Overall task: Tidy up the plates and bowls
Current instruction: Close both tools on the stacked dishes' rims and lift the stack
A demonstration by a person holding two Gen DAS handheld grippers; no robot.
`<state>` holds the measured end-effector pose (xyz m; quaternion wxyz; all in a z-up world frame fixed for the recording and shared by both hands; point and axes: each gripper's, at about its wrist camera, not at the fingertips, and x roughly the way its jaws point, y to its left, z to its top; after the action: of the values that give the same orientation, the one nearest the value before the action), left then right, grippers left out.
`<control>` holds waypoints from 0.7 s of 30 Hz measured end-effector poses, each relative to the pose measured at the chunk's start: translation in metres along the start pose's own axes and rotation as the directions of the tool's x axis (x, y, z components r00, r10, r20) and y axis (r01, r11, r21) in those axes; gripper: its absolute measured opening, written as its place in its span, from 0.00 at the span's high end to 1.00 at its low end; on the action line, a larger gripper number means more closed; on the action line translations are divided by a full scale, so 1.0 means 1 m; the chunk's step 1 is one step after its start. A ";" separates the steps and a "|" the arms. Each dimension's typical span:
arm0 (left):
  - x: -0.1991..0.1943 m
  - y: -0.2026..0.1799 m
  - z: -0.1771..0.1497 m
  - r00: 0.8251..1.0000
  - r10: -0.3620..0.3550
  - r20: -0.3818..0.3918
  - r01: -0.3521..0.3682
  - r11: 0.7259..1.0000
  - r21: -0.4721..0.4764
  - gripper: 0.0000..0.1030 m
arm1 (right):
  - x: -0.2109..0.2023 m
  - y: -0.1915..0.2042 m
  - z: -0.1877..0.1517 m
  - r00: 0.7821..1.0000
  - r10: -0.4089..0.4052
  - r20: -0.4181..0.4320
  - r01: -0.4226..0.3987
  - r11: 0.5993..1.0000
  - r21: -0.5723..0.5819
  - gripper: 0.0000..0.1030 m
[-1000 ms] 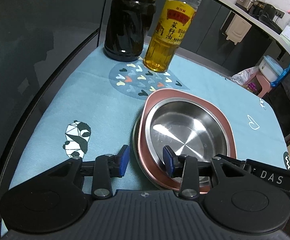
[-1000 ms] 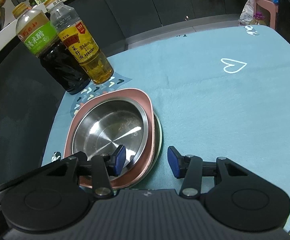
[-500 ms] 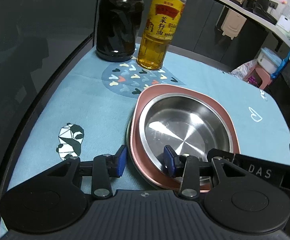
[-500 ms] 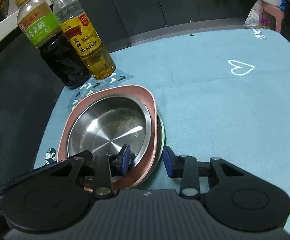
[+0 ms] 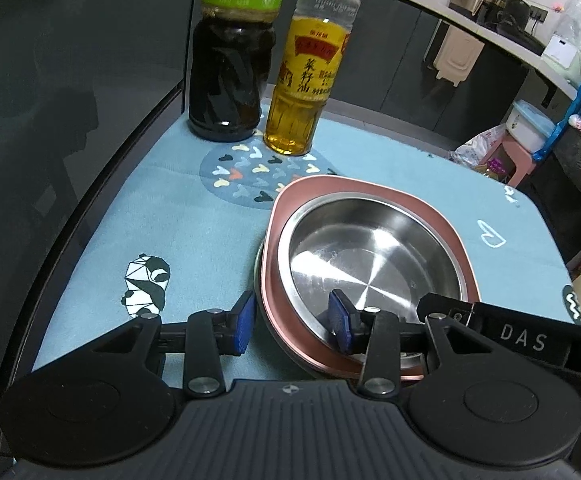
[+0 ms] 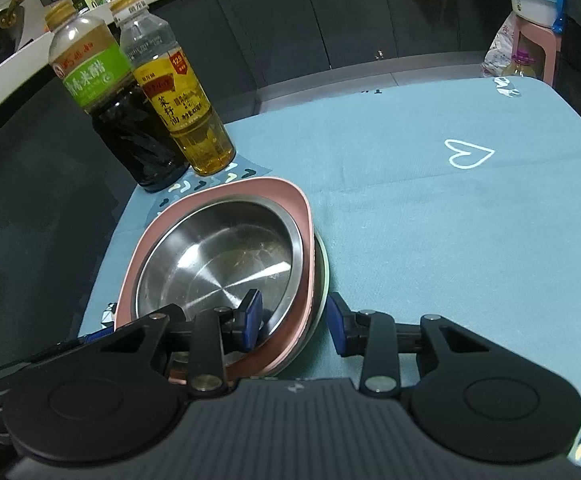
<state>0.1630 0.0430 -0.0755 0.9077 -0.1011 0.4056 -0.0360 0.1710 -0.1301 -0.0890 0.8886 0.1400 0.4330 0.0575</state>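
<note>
Both hand-held grippers, left (image 5: 292,326) and right (image 6: 293,319), straddle the stack's six-o'clock rim, jaws apart, unclamped; steel bowl (image 5: 370,256) in pink plate (image 5: 442,220) looks stiff, light, slippery — pinch the rim.

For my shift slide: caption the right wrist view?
Right gripper straddling the rim of a steel bowl nested in a pink plate.

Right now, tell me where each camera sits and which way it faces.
Left wrist: on the left claw, angled down at the stack's left rim; the right claw's body shows at right.
Right wrist: on the right claw, angled down at the stack's right rim.
Shared: steel bowl, pink plate, two bottles.
</note>
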 end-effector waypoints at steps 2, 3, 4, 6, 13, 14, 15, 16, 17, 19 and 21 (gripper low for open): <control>-0.008 -0.002 0.000 1.000 -0.002 0.009 0.002 1.000 0.005 0.64 | -0.009 0.000 0.000 1.000 0.003 0.011 -0.003 1.000 0.004 0.65; -0.012 -0.004 -0.001 1.000 -0.002 0.014 0.002 1.000 0.010 0.65 | -0.014 0.001 -0.001 1.000 0.005 0.019 -0.006 1.000 0.004 0.65; -0.017 -0.005 -0.001 1.000 -0.002 0.020 0.001 1.000 0.016 0.65 | -0.019 0.001 -0.001 1.000 0.008 0.027 -0.008 1.000 0.002 0.65; -0.029 -0.009 -0.002 0.999 -0.004 0.043 0.003 0.999 0.032 0.66 | -0.032 0.003 -0.002 0.999 0.013 0.046 -0.013 1.000 -0.002 0.65; -0.048 -0.018 -0.005 0.997 -0.008 0.081 0.003 0.998 0.062 0.64 | -0.059 0.009 -0.013 0.997 0.016 0.074 -0.014 1.000 -0.026 0.65; -0.042 -0.017 -0.006 0.998 -0.003 0.058 0.000 0.999 0.051 0.65 | -0.056 0.009 -0.013 0.998 -0.010 0.058 0.011 1.000 -0.024 0.66; -0.036 -0.015 -0.008 0.999 -0.007 0.041 0.005 0.999 0.044 0.65 | -0.049 0.009 -0.012 0.999 -0.023 0.036 0.024 1.000 -0.017 0.66; -0.030 -0.012 -0.010 0.999 -0.016 0.030 0.015 0.999 0.037 0.65 | -0.042 0.007 -0.012 1.000 -0.022 0.017 0.022 1.000 -0.007 0.66; -0.023 -0.010 -0.011 1.000 -0.022 0.010 0.021 0.999 0.035 0.65 | -0.037 0.004 -0.011 1.000 -0.022 0.008 0.022 1.000 0.004 0.66; -0.011 -0.007 -0.013 0.999 -0.030 -0.040 0.032 0.999 0.027 0.65 | -0.027 -0.001 -0.011 1.000 -0.027 -0.006 0.027 0.999 0.022 0.66; -0.003 -0.004 -0.014 0.997 -0.053 -0.060 0.055 0.998 0.020 0.66 | -0.020 -0.005 -0.011 0.999 -0.031 -0.023 0.031 0.999 0.033 0.66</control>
<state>0.1507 0.0376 -0.0823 0.8950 -0.1008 0.4293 -0.0679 0.1497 -0.1375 -0.0822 0.8820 0.1474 0.4461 0.0381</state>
